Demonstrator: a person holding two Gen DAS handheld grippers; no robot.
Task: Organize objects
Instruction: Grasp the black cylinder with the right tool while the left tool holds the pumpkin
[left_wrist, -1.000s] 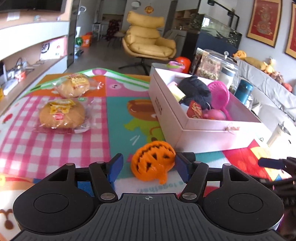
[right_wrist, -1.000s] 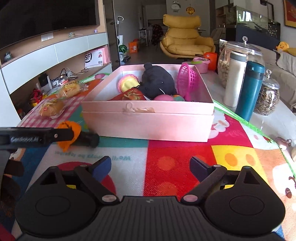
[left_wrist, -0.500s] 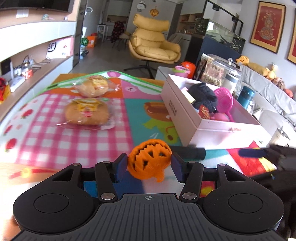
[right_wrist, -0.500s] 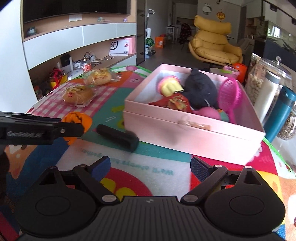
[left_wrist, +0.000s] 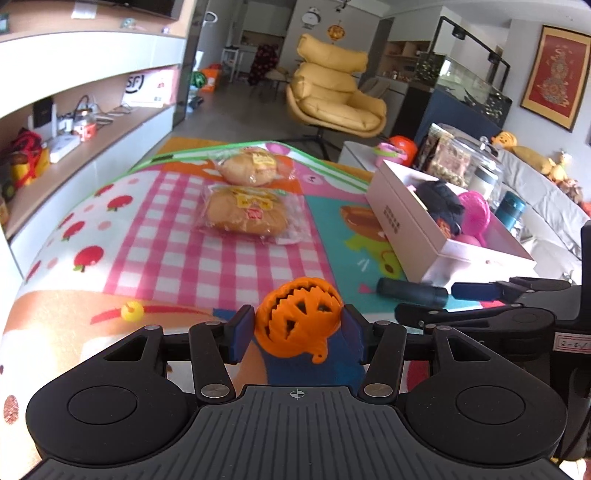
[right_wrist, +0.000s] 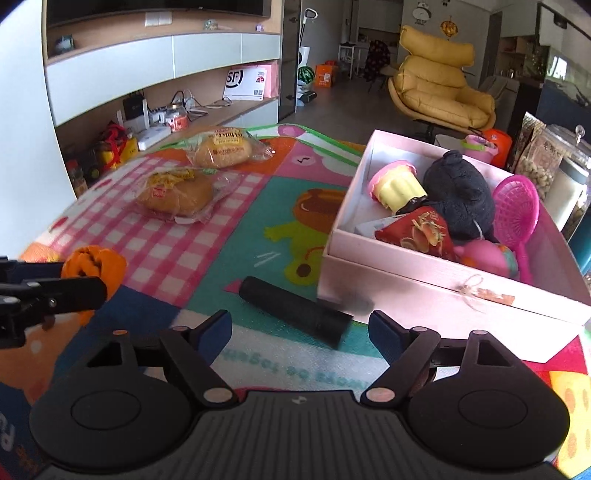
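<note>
1. While my left gripper (left_wrist: 297, 330) clamps the pumpkin (left_wrist: 298, 316) at lower centre of the left view, the toy looks lifted off the mat (left_wrist: 155, 236); the blue pads press its two sides.
2. My right gripper (right_wrist: 300, 332) has its jaws spread wide and grips nothing. A black tube (right_wrist: 295, 311) lies on the mat just ahead of them, at lower centre of the right view, one end close against the box (right_wrist: 424, 291).
3. The box sits at right in both views, already crowded with a plush, a pink scoop and a snack bag. Two buns (right_wrist: 177, 195) lie at upper left, well apart from it.
4. Risk one: I judge the pumpkin ribbed and springy, so a loose squeeze could let it twist out on the way to the box.
5. Risk two: both grippers are near each other. Swinging left toward the box could clip the right one.
6. Risk three: the tube is round and may roll from the jaws or jam against the box wall if I close off-centre.
7. Risk four: dropping the pumpkin onto the piled contents could make it bounce out.
</note>
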